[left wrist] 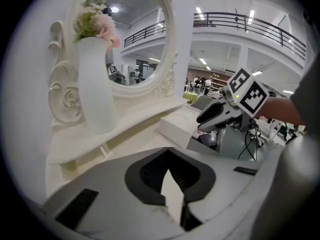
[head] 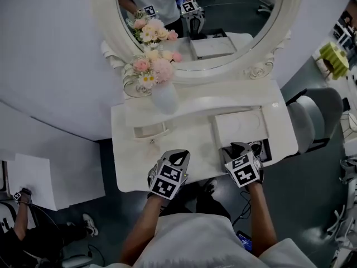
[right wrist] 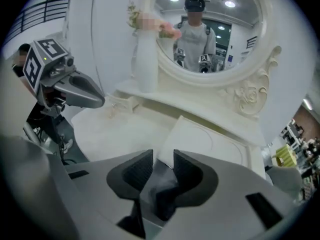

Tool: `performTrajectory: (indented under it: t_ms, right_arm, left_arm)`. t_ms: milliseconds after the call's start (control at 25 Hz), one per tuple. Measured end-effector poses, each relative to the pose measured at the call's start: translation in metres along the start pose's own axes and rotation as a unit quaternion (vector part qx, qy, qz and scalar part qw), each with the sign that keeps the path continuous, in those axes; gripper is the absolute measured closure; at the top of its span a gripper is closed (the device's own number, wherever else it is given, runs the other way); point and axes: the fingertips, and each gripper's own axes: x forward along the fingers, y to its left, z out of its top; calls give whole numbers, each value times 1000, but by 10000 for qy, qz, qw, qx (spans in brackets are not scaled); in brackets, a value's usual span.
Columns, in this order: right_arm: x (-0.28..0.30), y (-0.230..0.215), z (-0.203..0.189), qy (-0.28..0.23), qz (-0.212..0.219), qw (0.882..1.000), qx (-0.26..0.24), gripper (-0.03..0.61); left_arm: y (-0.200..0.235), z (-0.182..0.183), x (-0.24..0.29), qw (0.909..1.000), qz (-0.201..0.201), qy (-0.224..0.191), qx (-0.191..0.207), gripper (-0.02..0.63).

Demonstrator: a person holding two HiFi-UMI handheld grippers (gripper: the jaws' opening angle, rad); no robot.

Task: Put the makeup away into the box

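Right gripper (head: 239,149), jaws apart by a narrow gap with nothing clearly pinched between them, hangs over the bench's (head: 184,134) front right corner. Below it a grey tray (left wrist: 231,146) sits just in front of the white box (head: 240,126). A dark round thing (left wrist: 209,139) lies in the tray under the gripper. It may be a piece of the makeup, but it is too blurred to name. Left gripper (head: 177,159), jaws together and empty, hovers at the front edge near the middle. The box, lid apparently on, lies toward the right edge below the mirror (head: 201,15). A vase (head: 164,96) of flowers stands at the back left, and one tiny item (head: 152,141) rests by a small shelf (head: 149,130) near the left edge. The step in hand looks like a pick-up or a release at the tray; the pictures do not settle which. The next move probably calls for lifting the lid before anything goes in, with one gripper steadying the box and the other raising the lid.
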Motion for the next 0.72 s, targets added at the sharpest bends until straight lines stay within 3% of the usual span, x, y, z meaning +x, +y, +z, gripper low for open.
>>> performTrajectory:
  t_ms: [200, 720]
  right_arm:
    - [12, 64, 38, -195, 408, 9980, -434, 469]
    - [59, 185, 103, -177, 1196, 9862, -1132, 469]
  left_arm:
    - [41, -32, -34, 9978, 481, -51, -446, 583]
    - [117, -115, -114, 9872, 1127, -8, -1130, 569]
